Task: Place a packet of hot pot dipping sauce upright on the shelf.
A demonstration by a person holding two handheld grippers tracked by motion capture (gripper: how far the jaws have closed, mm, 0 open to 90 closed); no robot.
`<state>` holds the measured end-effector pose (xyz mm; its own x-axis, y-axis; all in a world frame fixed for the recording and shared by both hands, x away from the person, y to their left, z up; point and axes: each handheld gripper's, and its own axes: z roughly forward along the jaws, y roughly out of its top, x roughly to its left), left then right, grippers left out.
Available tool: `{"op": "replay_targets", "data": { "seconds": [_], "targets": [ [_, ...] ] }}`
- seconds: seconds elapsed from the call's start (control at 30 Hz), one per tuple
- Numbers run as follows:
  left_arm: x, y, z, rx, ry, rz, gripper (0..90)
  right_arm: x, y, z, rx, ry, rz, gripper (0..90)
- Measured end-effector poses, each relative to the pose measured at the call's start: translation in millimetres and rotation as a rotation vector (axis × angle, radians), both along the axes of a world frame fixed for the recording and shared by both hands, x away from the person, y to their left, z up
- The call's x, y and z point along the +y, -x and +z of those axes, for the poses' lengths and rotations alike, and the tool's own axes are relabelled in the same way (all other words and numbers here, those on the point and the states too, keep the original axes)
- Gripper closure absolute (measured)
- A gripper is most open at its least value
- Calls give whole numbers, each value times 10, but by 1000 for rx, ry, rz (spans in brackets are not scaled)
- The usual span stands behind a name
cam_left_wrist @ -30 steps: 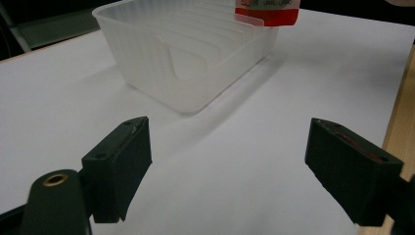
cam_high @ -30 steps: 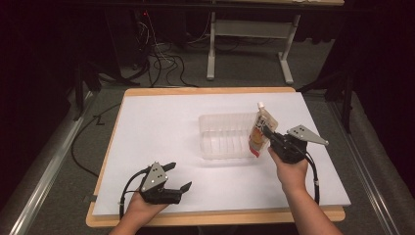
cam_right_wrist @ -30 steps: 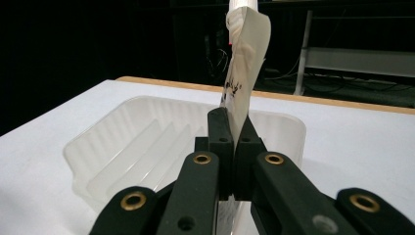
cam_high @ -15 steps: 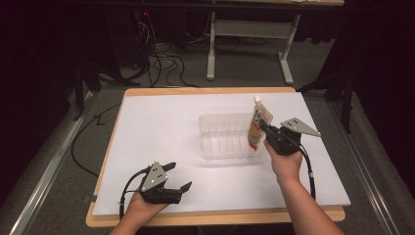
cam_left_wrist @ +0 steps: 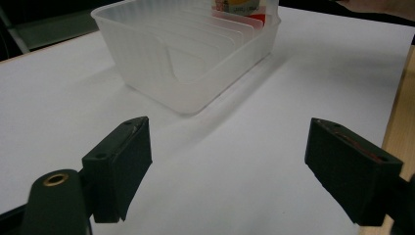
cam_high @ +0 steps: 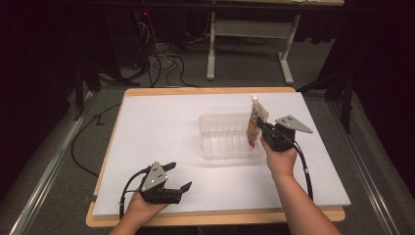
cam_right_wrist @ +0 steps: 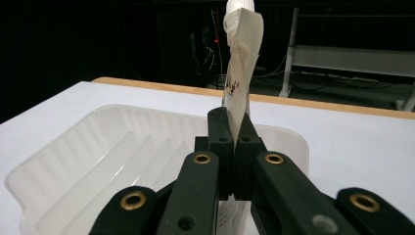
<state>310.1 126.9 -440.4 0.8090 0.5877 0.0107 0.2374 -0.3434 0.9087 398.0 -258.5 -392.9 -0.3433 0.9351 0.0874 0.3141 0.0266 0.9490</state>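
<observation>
While the left tool point(cam_high: 177, 177) rests released, the right tool point(cam_high: 260, 127) grasps a tube point(cam_high: 255, 117) — over the tray point(cam_high: 220, 142).

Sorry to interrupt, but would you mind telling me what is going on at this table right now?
A person works with a handheld gripper in each hand. The right gripper is shut on a squeeze tube, held upright with its cap on top, at the right end of a clear ribbed plastic tray on the white table top. The left gripper rests open near the front edge, holding nothing.
</observation>
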Motion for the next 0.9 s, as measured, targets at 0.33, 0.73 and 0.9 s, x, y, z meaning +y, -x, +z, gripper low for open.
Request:
{"op": "replay_targets", "data": {
  "seconds": [0.33, 0.73, 0.9],
  "targets": [
    [13, 3, 8, -2, 4, 2, 180, 37, -47, -83, 11, 2, -11, 900],
    [6, -1, 2, -3, 0, 1, 180, 59, -64, -198, 30, 22, -14, 900],
    [3, 0, 1, -2, -2, -2, 180, 61, -47, -259, 35, 30, -13, 900]
  ]
}}
